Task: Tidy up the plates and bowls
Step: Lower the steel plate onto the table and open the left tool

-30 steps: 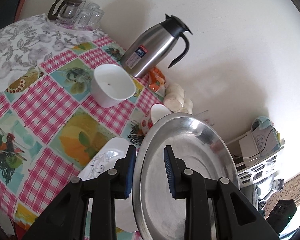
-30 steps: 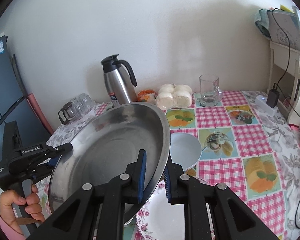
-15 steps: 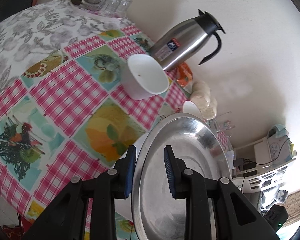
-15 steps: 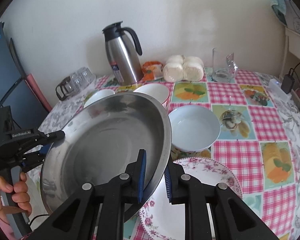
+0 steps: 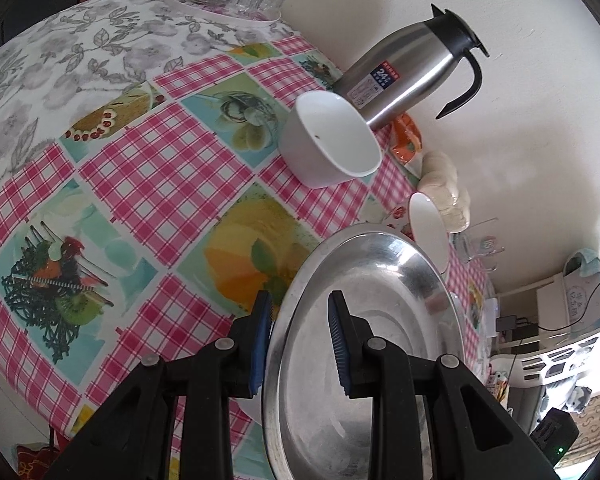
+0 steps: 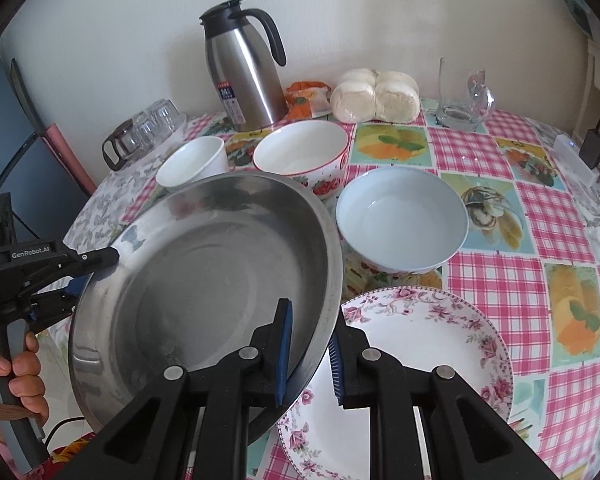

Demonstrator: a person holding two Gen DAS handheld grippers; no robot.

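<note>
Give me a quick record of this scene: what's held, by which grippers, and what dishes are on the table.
held: steel pan, tilted, off the table
left gripper: shut on pan rim
right gripper: shut on opposite rim
beneath pan edge: floral plate
bowls: blue bowl, strawberry bowl, white cup
behind: thermos jug, glass mug

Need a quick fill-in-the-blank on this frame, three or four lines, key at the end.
1. Both the left gripper and the right gripper are clamped on the rim of the steel ____.
2. The flowered plate lies on the table nearer the camera than the pale blue ____.
3. The steel jug with the black handle stands ____.
4. The small white cup sits just left of the bowl with the ____ rim.

Missing words: pan; bowl; upright; red
</note>
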